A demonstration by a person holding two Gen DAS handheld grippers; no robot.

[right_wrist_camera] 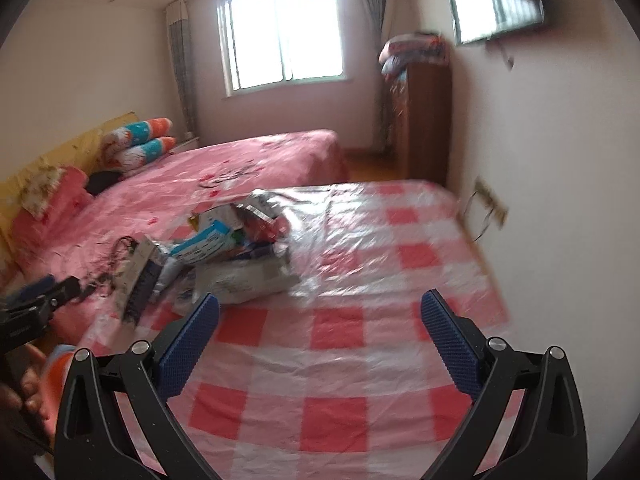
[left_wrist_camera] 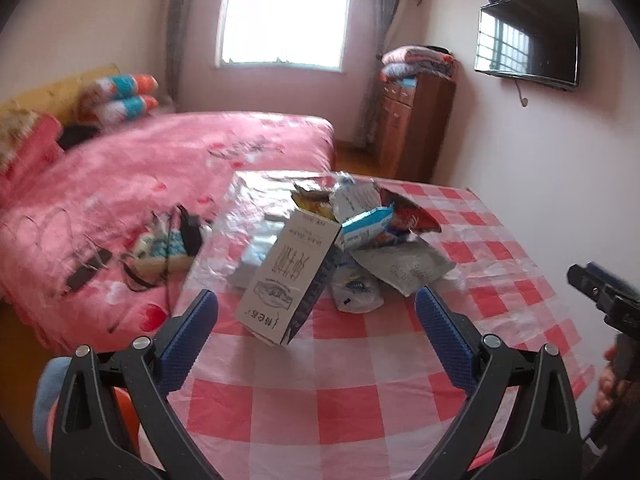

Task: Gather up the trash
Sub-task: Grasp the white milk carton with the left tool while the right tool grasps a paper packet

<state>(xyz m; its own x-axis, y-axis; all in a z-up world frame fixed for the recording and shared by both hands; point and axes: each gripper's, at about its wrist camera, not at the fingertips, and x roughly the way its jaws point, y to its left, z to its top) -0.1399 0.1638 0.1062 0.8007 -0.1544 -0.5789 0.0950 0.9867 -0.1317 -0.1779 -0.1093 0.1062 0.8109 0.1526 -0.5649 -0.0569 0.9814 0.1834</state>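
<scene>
A heap of trash point(left_wrist_camera: 352, 240) lies on the red-and-white checked table point(left_wrist_camera: 320, 392): a tall white carton point(left_wrist_camera: 290, 276) leaning at the front, a small blue-and-white box point(left_wrist_camera: 366, 226), crumpled snack wrappers and a white plastic bag point(left_wrist_camera: 356, 292). My left gripper point(left_wrist_camera: 316, 304) is open just short of the carton, nothing between its blue pads. In the right wrist view the same heap point(right_wrist_camera: 232, 256) sits ahead to the left. My right gripper point(right_wrist_camera: 320, 304) is open over bare tablecloth point(right_wrist_camera: 344, 360). The right gripper point(left_wrist_camera: 600, 296) shows at the right edge of the left view.
A bed with a pink cover point(left_wrist_camera: 120, 200) adjoins the table's left side, with cables and a small pouch point(left_wrist_camera: 160, 248) on it. A white wall point(right_wrist_camera: 560, 200) runs along the table's right edge. A wooden cabinet point(left_wrist_camera: 412, 128) stands beyond, and a television point(left_wrist_camera: 528, 40) hangs on the wall.
</scene>
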